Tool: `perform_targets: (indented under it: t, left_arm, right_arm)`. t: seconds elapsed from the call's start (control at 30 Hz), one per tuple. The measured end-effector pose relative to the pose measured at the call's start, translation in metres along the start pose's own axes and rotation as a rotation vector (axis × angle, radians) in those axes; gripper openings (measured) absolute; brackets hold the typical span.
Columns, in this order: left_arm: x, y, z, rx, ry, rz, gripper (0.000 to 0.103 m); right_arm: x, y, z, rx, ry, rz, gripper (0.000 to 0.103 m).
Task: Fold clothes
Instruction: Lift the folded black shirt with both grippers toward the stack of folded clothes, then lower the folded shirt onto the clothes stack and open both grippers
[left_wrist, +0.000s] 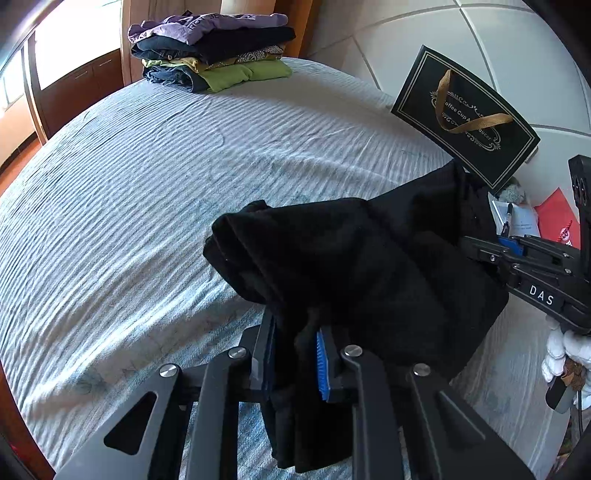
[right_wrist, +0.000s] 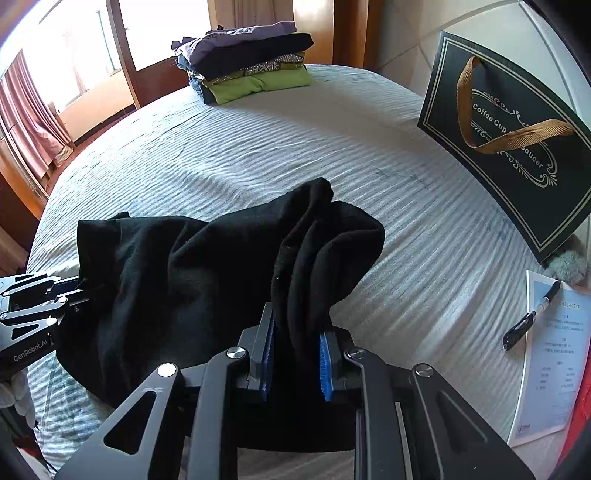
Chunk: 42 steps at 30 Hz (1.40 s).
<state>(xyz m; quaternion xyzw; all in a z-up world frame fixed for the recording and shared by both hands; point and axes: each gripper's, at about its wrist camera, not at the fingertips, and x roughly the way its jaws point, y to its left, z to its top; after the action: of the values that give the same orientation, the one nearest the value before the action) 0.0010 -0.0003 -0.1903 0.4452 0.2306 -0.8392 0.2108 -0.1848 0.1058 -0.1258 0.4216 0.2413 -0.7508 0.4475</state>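
Note:
A black garment (left_wrist: 354, 254) hangs bunched between both grippers above the striped bed sheet (left_wrist: 147, 184). My left gripper (left_wrist: 295, 350) is shut on one thick fold of it, with cloth draping over and below the blue pads. My right gripper (right_wrist: 297, 354) is shut on the other bunched edge of the black garment (right_wrist: 177, 280). In the left wrist view the right gripper (left_wrist: 480, 251) bites into the cloth from the right. In the right wrist view the left gripper (right_wrist: 70, 295) grips it at the left. A pile of folded clothes (left_wrist: 210, 51) lies at the far end of the bed.
A black gift bag with a gold ribbon handle (right_wrist: 517, 133) stands at the right edge of the bed. A paper sheet (right_wrist: 550, 354) with a black pen (right_wrist: 528, 317) on it lies near the right side. Wooden doors and pink curtains (right_wrist: 33, 122) are beyond the bed.

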Motion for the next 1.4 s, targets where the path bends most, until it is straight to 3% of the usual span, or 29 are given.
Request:
perform_targets:
  t: [0.27,0.47,0.63,0.83,0.93,1.17,1.33,1.4]
  left_arm:
    - [-0.083,-0.008,0.015,0.105,-0.143,-0.038,0.016]
    - [-0.127,0.004,0.027,0.134,-0.178,-0.031,0.016]
    - [-0.145,0.034,0.049,0.155,-0.179,0.008,0.016]
    - [-0.137,0.083,0.095,0.208,-0.173,0.024,0.016]
    - [-0.119,0.116,0.135,0.270,-0.172,0.012,0.016]
    - [-0.079,0.186,0.292,0.469,-0.192,-0.060,0.016]
    - [-0.050,0.212,0.407,0.586,-0.179,-0.046,0.016]
    - [-0.033,0.218,0.449,0.621,-0.165,-0.042,0.016]
  right_arm:
    - [-0.088,0.018,-0.002,0.048,-0.131,-0.015,0.019]
    - [-0.130,0.034,0.003,0.085,-0.208,0.006,0.019]
    - [-0.144,0.062,0.016,0.095,-0.245,0.041,0.019]
    - [-0.126,0.094,0.056,0.136,-0.280,0.069,0.019]
    - [-0.115,0.109,0.078,0.161,-0.299,0.081,0.019]
    - [-0.048,0.125,0.187,0.329,-0.375,0.070,0.019]
    - [0.005,0.123,0.271,0.543,-0.412,0.135,0.019]
    - [0.020,0.124,0.305,0.575,-0.422,0.121,0.019]
